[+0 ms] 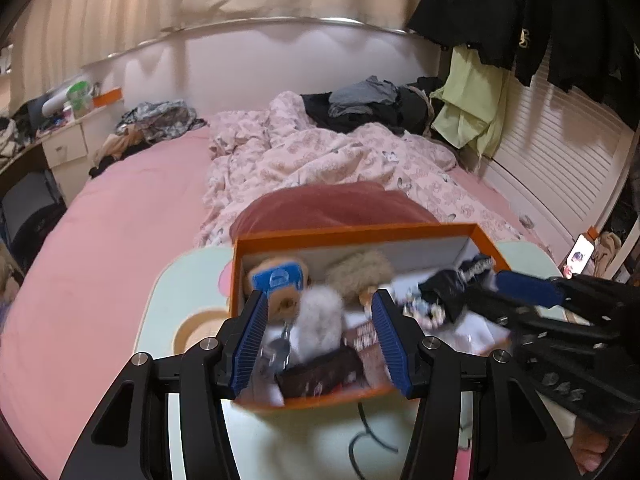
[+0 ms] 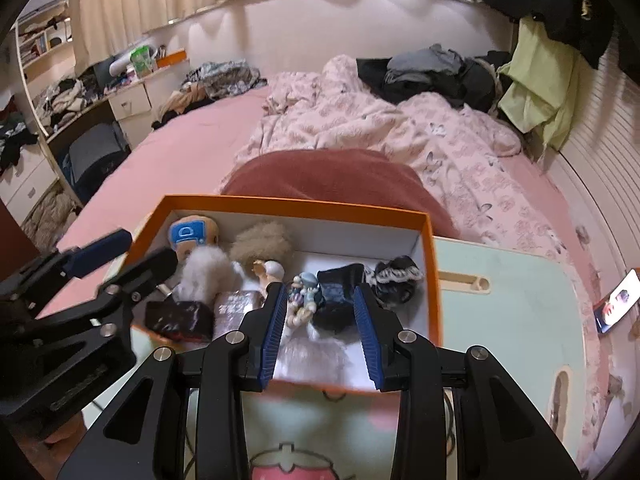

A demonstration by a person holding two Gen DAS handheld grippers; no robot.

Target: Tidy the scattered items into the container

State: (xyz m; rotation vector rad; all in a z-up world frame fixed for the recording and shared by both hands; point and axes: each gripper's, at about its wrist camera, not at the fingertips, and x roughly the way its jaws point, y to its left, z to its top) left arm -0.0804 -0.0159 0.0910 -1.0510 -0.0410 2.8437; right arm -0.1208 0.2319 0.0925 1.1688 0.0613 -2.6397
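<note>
Several small items already lie inside the orange box (image 2: 430, 276), which sits on a pale green lap table (image 2: 508, 304) on the bed: a round plush with a blue face patch (image 2: 192, 236) in the far left corner, a tan fluffy ball (image 2: 260, 242) beside it, a white fluffy pompom (image 2: 204, 268) just in front of the two, a dark brown pouch (image 2: 178, 318) against the near wall, a small figurine (image 2: 306, 294) near the middle, and black lace-trimmed fabric (image 2: 396, 280) toward the right end. Behind the box a dark red cushion (image 2: 328, 176) rises, touching or nearly touching its far wall; past it spreads a rumpled pink patterned duvet (image 2: 440, 140) with a heap of dark clothes (image 2: 432, 72) at the far end. A lit phone (image 2: 616, 300) lies off the table's right edge. Both grippers hang over the near side of the box, tilted downward. The left gripper (image 1: 320, 328) has its blue-padded fingers apart above the pompom and pouch, pressing on nothing. The right gripper (image 2: 320, 320) likewise stands parted, with the figurine and black fabric showing between its fingers but not clamped. Each gripper appears at the edge of the other's view, side by side and near one another.
</note>
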